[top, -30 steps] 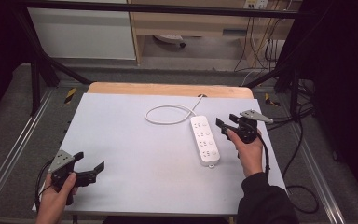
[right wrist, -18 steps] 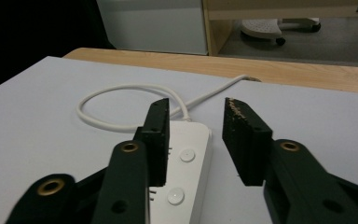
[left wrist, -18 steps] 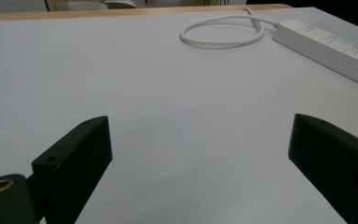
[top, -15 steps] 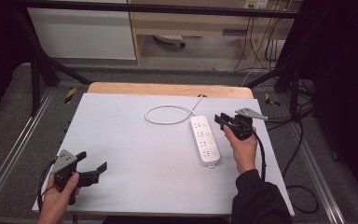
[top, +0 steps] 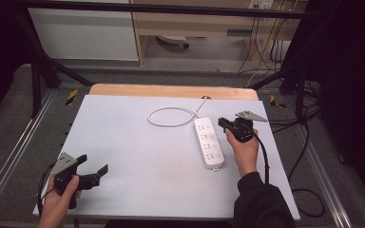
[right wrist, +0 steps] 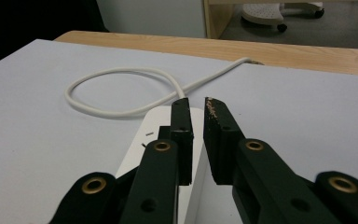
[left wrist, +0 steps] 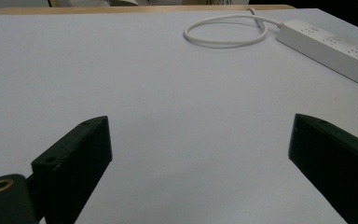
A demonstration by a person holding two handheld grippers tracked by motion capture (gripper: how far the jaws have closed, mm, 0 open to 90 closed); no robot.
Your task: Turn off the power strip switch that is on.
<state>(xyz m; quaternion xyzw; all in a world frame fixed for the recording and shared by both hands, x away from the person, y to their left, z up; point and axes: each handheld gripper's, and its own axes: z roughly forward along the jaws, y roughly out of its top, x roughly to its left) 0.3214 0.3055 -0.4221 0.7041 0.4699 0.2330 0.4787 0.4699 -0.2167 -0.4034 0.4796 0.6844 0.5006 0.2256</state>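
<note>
The left gripper (top: 92,173) is nearest, low at the table's (top: 138,156) front left corner, held by the left hand (top: 59,202). Its jaws are spread wide, and in the left gripper view only bare white table surface lies between them. From this gripper (left wrist: 200,186) the power strip (left wrist: 328,49) lies far ahead and to the right, well apart, and the cable (left wrist: 226,32) makes a loop ahead, a little left of the strip.

The right gripper (top: 224,124) is farther back, on the right side of the table, held by the right hand (top: 242,149). Its jaws have just been closing and now stand almost pressed together, with only a thin slit between them. Nothing is pinched between them. In the right gripper view the tips (right wrist: 196,109) are over the far end of the strip (right wrist: 161,126), which lies just under the left jaw; whether the tips touch it I cannot tell. In the high view the strip (top: 209,149) lies just beside this gripper, on its left, and runs from the gripper tips back toward the person, alongside the right hand.

Beyond the right gripper's tips the cable (right wrist: 116,91) leaves the strip's far end, curls in one loop to the left, and then goes toward the table's far wooden edge (right wrist: 279,51).
</note>
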